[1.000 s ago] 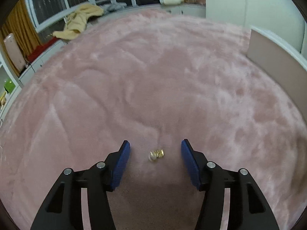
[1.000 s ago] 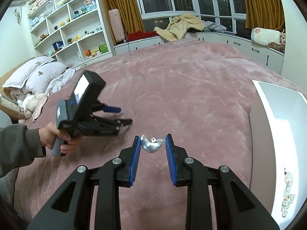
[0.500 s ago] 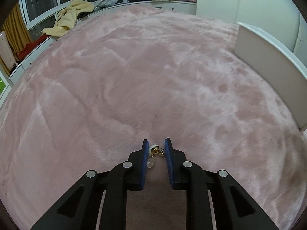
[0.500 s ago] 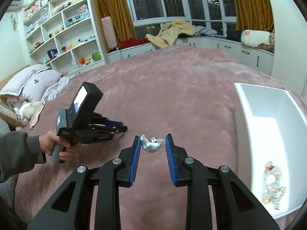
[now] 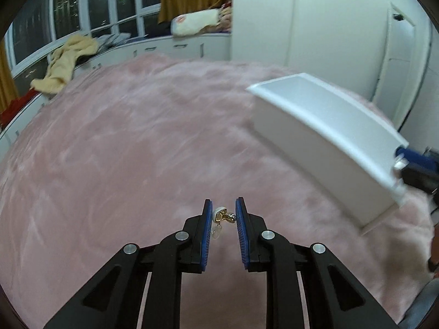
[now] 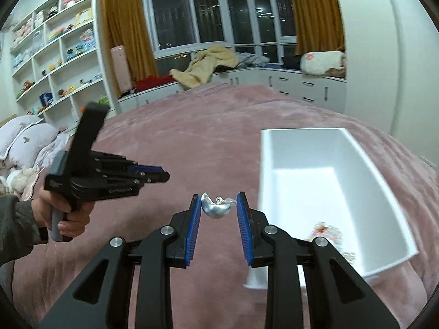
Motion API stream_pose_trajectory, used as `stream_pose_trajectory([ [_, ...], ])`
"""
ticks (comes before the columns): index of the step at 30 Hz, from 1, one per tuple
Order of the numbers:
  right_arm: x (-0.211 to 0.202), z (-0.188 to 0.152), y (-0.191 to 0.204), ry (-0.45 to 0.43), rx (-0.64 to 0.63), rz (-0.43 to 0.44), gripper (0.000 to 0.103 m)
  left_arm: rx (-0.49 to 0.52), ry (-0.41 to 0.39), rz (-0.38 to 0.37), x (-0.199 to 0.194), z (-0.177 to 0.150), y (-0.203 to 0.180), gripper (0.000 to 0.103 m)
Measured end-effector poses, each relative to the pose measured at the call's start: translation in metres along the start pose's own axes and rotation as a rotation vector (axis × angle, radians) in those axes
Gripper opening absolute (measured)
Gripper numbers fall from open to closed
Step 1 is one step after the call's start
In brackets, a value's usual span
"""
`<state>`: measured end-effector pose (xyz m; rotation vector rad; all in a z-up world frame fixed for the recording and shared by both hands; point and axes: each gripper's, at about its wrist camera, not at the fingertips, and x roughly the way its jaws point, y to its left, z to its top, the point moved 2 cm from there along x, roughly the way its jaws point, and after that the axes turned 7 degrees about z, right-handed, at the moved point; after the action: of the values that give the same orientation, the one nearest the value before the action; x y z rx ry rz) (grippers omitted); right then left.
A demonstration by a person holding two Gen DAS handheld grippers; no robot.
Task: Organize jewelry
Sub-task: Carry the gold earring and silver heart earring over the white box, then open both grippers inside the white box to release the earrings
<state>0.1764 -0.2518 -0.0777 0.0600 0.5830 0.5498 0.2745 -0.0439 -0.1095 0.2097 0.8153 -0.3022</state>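
The left claw (image 5: 223,216) is pinching a small gold earring (image 5: 222,216) between its blue pads, holding it above the pink bed cover (image 5: 131,148), with the white box (image 5: 323,134) sitting off to its right and a little farther away. The right claw (image 6: 218,208) is gripping a silver earring (image 6: 216,209) (a rounded, shell-like piece) just left of that same box, where a tangle of jewelry (image 6: 328,231) is lying at the near end. A hand (image 6: 64,213) is gripping the left tool's handle on the left side. A yellow blanket (image 6: 205,64) is lying on the far window bench.
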Motion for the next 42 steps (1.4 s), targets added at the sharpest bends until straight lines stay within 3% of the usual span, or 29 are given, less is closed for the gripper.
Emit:
stream_pose_trajectory([
  [9,-0.052,-0.009,-0.061,-0.051,0.079,-0.129,0.027,0.090,-0.075,-0.100,-0.014,0.056,-0.084,0.022],
  [19,-0.059,-0.021,-0.098,-0.025,0.127,-0.181,0.027,0.176,-0.066,-0.169,0.008,0.080,-0.166,0.022],
  [37,-0.029,-0.028,-0.122,0.096,0.043,-0.183,0.028,0.203,0.050,-0.174,0.079,0.073,-0.206,0.024],
  [39,-0.031,-0.028,-0.124,0.085,0.043,-0.187,0.028,0.198,0.053,-0.177,0.080,0.073,-0.208,0.029],
  [42,-0.038,-0.027,-0.128,0.053,0.071,-0.183,0.042,0.183,0.042,-0.184,0.076,0.076,-0.209,0.043],
])
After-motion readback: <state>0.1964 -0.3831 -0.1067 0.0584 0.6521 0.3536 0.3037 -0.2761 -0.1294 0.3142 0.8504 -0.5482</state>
